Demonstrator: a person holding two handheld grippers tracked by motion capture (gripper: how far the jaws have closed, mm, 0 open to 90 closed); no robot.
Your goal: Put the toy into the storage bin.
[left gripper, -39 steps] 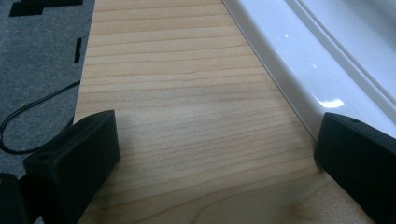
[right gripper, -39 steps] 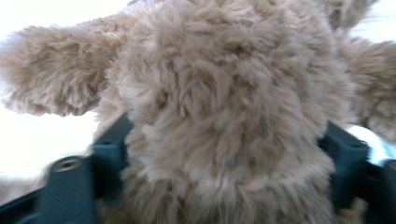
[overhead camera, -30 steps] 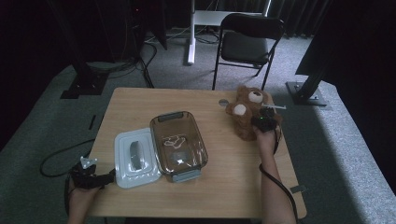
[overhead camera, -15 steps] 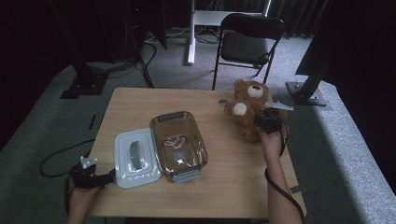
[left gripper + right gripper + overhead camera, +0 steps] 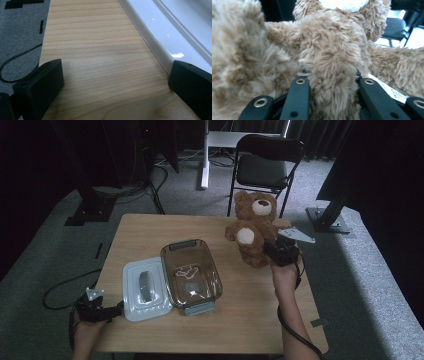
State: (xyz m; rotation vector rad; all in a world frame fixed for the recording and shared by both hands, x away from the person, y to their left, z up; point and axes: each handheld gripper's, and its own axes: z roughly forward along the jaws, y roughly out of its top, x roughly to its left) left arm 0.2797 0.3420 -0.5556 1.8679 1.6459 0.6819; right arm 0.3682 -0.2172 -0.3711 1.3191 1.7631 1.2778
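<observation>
Wooden table [image 5: 240,320] in a dark room: the right gripper [image 5: 280,254] has its jaws clamped on a limb of the brown teddy bear [image 5: 252,232], held upright near the far right edge. Judged from this, the pickup is done, while placement into the open clear container [image 5: 191,275] beside its white lid [image 5: 145,287] remains. The left gripper [image 5: 92,309] rests spread wide at the near left corner, holding nothing.

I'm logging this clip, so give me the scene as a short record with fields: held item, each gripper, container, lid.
held item: teddy bear, lifted upright
right gripper: jaws clamped on the bear's fur
left gripper: open, at table edge beside the lid
container: clear tub, open
lid: white lid, flat, left of the tub
</observation>
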